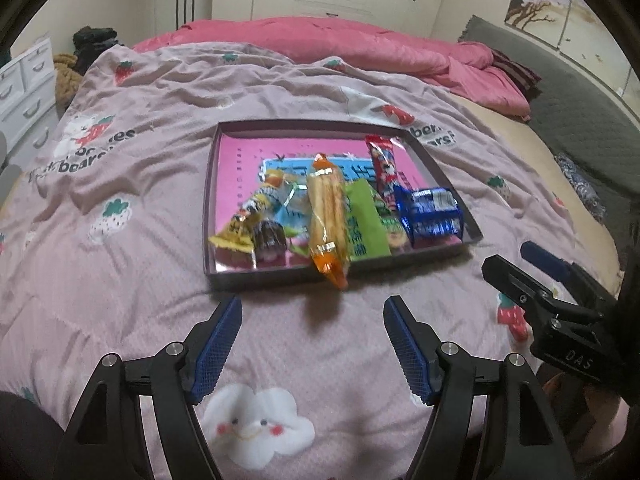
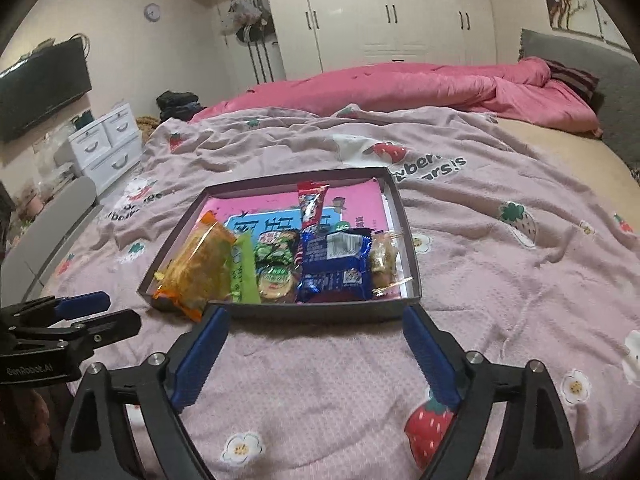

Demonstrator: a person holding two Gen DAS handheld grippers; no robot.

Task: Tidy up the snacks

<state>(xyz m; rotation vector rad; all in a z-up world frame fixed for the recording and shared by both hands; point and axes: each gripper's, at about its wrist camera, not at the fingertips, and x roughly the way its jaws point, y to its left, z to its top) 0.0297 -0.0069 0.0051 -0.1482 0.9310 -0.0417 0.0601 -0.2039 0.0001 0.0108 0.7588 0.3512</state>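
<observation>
Snacks all sit in the box (image 1: 212, 184) on the bedspread (image 1: 120, 280); orange packet (image 1: 328, 216) overhangs its near wall (needs tucking). My left gripper (image 1: 312, 344) and right gripper (image 2: 316, 356) are both released, empty.

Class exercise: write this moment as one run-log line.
left gripper: open, empty | right gripper: open, empty | snacks: in tray | orange packet: overhangs near rim
</observation>
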